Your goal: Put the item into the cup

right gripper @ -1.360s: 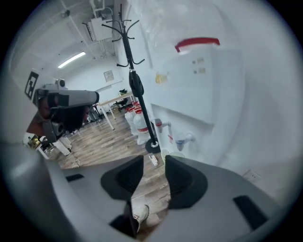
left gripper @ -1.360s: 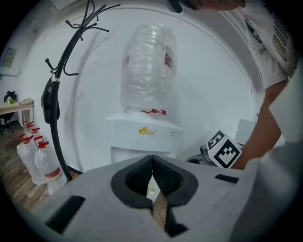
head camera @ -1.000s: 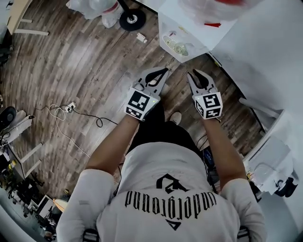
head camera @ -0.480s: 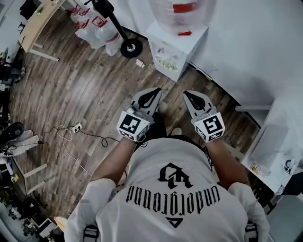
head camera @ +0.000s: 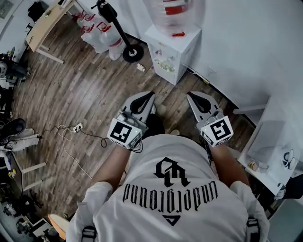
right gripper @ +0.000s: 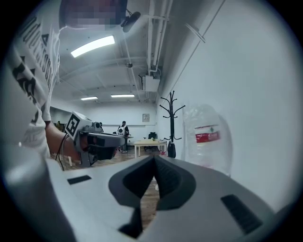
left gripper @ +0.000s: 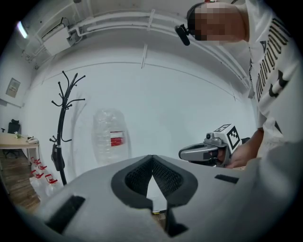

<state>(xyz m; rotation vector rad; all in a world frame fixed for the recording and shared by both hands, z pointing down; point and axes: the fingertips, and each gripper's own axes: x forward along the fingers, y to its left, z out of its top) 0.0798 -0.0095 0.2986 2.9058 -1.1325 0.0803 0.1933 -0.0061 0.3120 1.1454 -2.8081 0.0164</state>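
Left gripper (head camera: 149, 95) and right gripper (head camera: 191, 96) both have their jaws pressed together on nothing, out over the wood floor (head camera: 85, 90). The shirt (head camera: 170, 203) says "underground" in gothic letters. The water jug (head camera: 174, 16) has a red label too small to read, and I can't tell where the item or cup is.

You are standing over a matt brown wood-plank floor (head camera: 85, 90), wearing a white cloth T-shirt (head camera: 165, 208). The clear glossy plastic water bottle (head camera: 173, 14) is gleaming. The left gripper (head camera: 149, 95) and right gripper (head camera: 191, 96) are showing smooth matt grey plastic.
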